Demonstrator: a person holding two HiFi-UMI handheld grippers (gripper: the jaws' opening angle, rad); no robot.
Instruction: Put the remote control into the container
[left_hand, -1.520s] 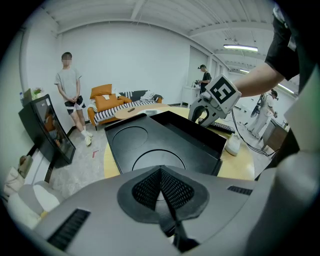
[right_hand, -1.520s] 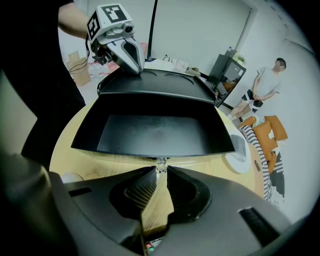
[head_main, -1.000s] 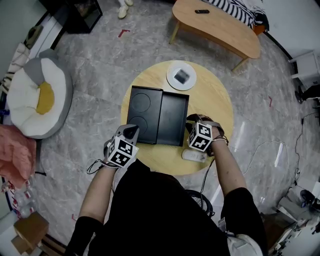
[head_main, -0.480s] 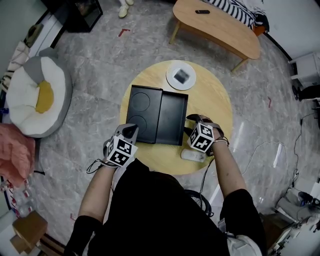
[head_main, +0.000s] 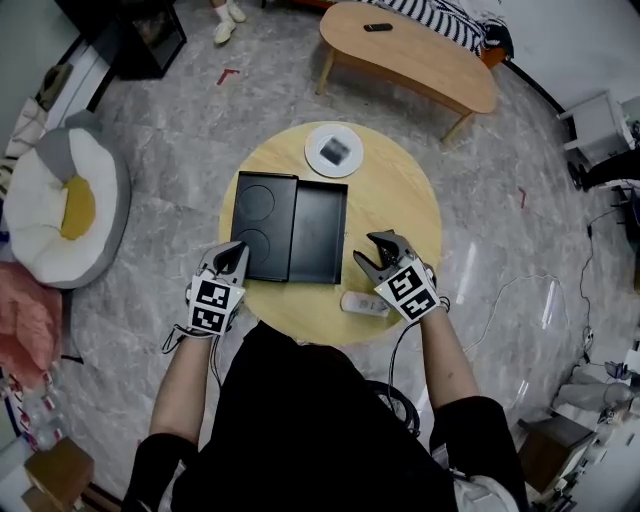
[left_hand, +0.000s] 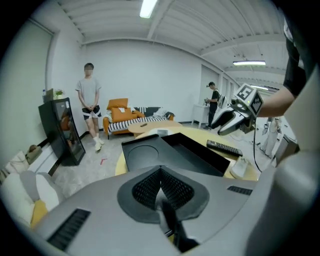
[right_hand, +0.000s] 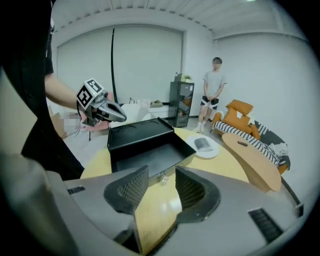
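At the near left corner of the container (head_main: 318, 230): left hand-held gripper (head_main: 238, 250), clenched on nothing, tips aimed toward the lid half. Well apart from the task's thing, with the whole container between.

Container itself open at the middle of the bench (head_main: 400, 195), lid flat on the left, tray on the right and bare inside.

Just right of the tray's right wall, flat on the bench: remote control (left_hand: 225, 147), black, not yet inside (picked out only from the left gripper view; from the head view lost under the dark jaws above that spot). Long axis seemingly running roughly along that wall, not across it.

Right of the container and above the remote: right hand-held gripper (head_main: 365, 247), released, jaws just lately opening, only bare bench showing between them. Clearly the nearer hand. Remote judged to lie below it, unseen in its own view. So probably a descent, a pinch across the narrow width, then a short carry leftward over the wall.

Off the container's near right corner, beside that gripper: small white object (head_main: 362, 303), untouched.
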